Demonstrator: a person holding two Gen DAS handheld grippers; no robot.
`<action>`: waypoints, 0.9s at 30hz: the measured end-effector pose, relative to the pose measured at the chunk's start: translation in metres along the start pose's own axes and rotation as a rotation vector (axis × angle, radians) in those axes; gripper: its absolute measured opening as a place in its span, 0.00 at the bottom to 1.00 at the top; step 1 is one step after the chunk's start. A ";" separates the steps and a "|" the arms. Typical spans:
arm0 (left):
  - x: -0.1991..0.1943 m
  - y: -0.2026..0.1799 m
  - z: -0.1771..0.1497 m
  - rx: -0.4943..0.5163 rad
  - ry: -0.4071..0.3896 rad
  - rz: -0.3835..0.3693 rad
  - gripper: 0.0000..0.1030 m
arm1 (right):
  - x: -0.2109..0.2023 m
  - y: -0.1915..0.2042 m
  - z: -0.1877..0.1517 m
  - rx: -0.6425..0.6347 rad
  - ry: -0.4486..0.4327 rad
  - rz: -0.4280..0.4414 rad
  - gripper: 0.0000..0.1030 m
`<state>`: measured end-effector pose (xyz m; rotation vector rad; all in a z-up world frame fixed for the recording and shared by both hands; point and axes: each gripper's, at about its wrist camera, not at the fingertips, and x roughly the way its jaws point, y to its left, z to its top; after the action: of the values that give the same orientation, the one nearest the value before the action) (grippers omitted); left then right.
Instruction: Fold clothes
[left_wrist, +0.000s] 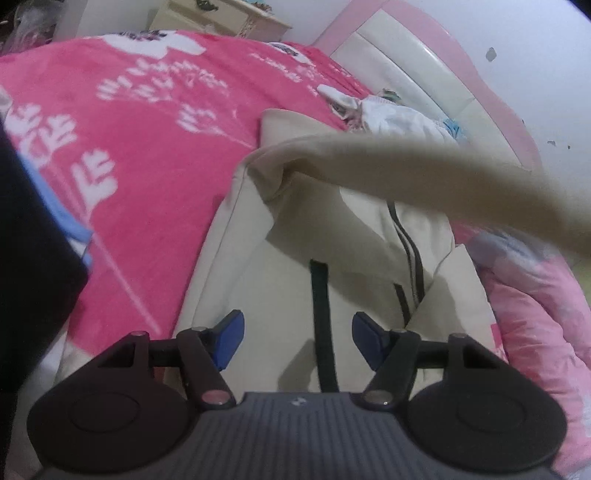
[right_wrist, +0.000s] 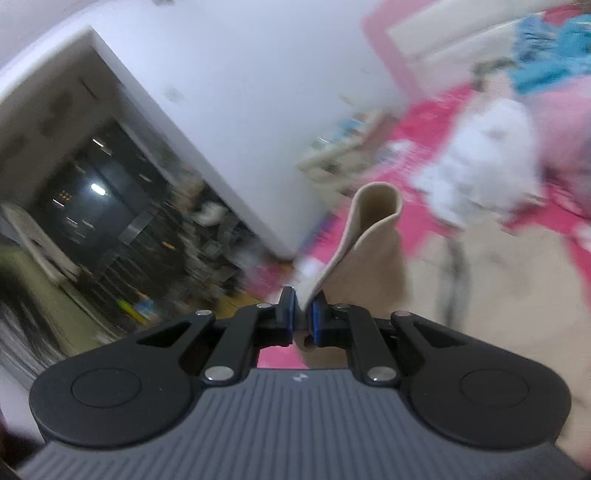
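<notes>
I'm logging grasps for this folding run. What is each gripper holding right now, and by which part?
The right gripper pinches the beige jacket's sleeve near its cuff end. The left gripper is open, holding nothing.

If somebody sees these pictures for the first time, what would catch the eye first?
First the bright pink blanket with white print, which covers the bed. On it lies a beige jacket, under the open left gripper. The right gripper is shut on the jacket's sleeve, which stands up in a curl before it.

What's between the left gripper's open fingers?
Left wrist view: only the beige jacket and its black strap, lying below the left gripper; nothing gripped.
</notes>
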<state>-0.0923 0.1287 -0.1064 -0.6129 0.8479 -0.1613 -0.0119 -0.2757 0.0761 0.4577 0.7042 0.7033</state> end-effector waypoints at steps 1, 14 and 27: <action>0.000 0.002 0.000 -0.002 0.002 -0.001 0.64 | -0.002 -0.018 -0.016 0.029 0.038 -0.052 0.08; -0.006 0.002 0.005 -0.009 -0.005 0.070 0.64 | -0.007 -0.104 -0.086 0.250 0.120 -0.156 0.08; -0.030 -0.022 0.043 0.092 -0.116 0.067 0.69 | -0.015 -0.109 -0.077 0.137 0.204 -0.372 0.24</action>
<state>-0.0781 0.1405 -0.0525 -0.5025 0.7434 -0.1026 -0.0289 -0.3495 -0.0352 0.3681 1.0032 0.3543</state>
